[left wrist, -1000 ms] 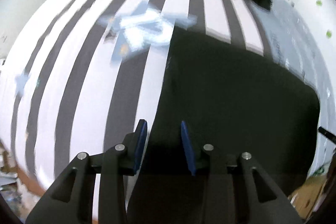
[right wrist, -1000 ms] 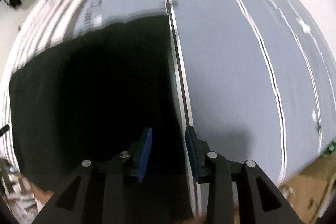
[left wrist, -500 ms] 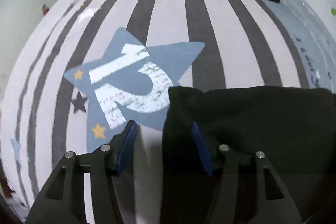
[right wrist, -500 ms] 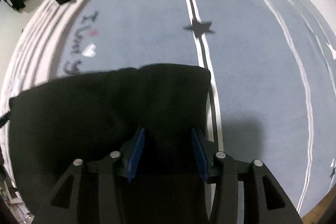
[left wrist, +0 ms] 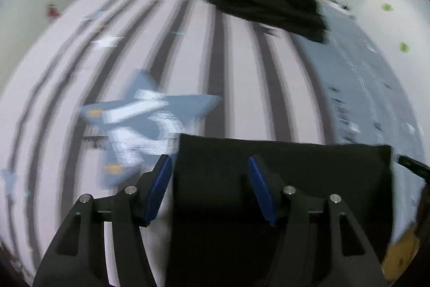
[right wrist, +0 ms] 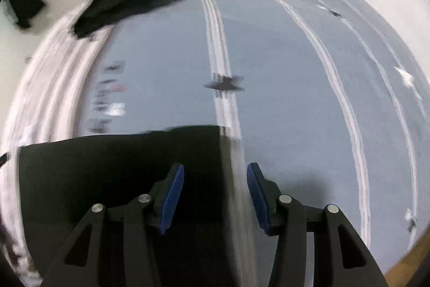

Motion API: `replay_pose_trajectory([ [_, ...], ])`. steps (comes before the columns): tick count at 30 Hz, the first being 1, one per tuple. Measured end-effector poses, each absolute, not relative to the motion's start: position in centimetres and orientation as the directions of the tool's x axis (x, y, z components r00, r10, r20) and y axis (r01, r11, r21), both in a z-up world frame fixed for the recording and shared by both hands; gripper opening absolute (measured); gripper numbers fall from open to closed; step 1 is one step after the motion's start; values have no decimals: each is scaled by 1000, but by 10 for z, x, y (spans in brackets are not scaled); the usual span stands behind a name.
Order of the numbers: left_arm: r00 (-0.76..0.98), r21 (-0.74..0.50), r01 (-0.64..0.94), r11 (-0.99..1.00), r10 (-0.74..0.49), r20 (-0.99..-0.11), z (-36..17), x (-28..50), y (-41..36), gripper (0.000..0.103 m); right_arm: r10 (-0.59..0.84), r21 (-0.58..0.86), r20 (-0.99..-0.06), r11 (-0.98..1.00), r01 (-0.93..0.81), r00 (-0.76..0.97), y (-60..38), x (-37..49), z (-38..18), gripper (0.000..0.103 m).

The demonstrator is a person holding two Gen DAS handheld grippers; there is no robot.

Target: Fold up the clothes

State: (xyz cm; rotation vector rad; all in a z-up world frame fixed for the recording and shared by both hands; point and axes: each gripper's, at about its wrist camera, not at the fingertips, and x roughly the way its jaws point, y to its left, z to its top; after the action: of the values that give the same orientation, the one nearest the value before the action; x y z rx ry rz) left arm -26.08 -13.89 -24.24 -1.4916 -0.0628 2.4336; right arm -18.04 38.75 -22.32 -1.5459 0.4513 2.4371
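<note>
Motion-blurred throughout: star print (left wrist: pixel 139 120) at nine o'clock, lettering (right wrist: pixel 110 96) at ten o'clock unreadable. Folded black garment (left wrist: pixel 282 179) cut off at six o'clock, behind gripper bodies.

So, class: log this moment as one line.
left gripper: closing, over folded black garment | right gripper: open, over its edge | black pile: far end

We see a striped bedsheet (left wrist: pixel 242 66) with a blue star (left wrist: pixel 150 112), grey-blue cloth (right wrist: pixel 282 71) to its right.
</note>
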Motion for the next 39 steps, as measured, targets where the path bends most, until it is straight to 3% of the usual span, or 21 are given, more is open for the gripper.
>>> replay_pose_trajectory([
  [2,-387,-172,-265,-949,268,-882,-258,-265,-114,45,-47,181,-893,-948,-263,-448,361,-192,-224,44],
  [5,-361,-74,-309,-948,189,-913,-290,-272,-88,43,-72,180,-899,-960,-216,-431,336,-206,-238,44],
  [10,-369,-55,-308,-950,173,-913,-303,-282,-94,40,-63,199,-910,-933,-300,-409,352,-213,-272,43],
  [12,-383,-58,-271,-961,163,-909,-298,-287,-109,35,-54,191,-910,-934,-301,-411,365,-210,-272,31],
  [14,-383,-83,-208,-975,159,-910,-296,-295,-132,10,-24,158,-913,-942,-296,-408,379,-205,-269,26],
  [16,-373,-85,-202,-976,157,-915,-296,-300,-143,2,-15,152,-916,-937,-313,-401,399,-200,-270,26],
  [20,-384,-40,-221,-974,124,-915,-287,-304,-146,2,0,129,-922,-943,-306,-387,418,-198,-267,23],
  [24,-420,-13,-135,-991,69,-905,-273,-315,-160,2,29,115,-915,-937,-329,-402,428,-196,-252,24],
  [27,-452,2,-73,-997,31,-891,-262,-318,-165,6,122,59,-908,-910,-409,-401,440,-195,-241,29],
  [29,-407,-46,-64,-997,68,-911,-269,-323,-166,18,107,88,-904,-901,-425,-413,446,-199,-237,29],
  [31,-373,2,-75,-997,26,-927,-282,-327,-160,27,78,103,-907,-912,-397,-414,441,-206,-238,31],
  [35,-350,52,-99,-994,-15,-937,-312,-325,-148,28,118,13,-929,-937,-349,-350,429,-212,-257,35],
  [39,-361,88,-137,-987,-33,-932,-318,-326,-147,28,53,86,-948,-907,-411,-314,449,-202,-276,36],
])
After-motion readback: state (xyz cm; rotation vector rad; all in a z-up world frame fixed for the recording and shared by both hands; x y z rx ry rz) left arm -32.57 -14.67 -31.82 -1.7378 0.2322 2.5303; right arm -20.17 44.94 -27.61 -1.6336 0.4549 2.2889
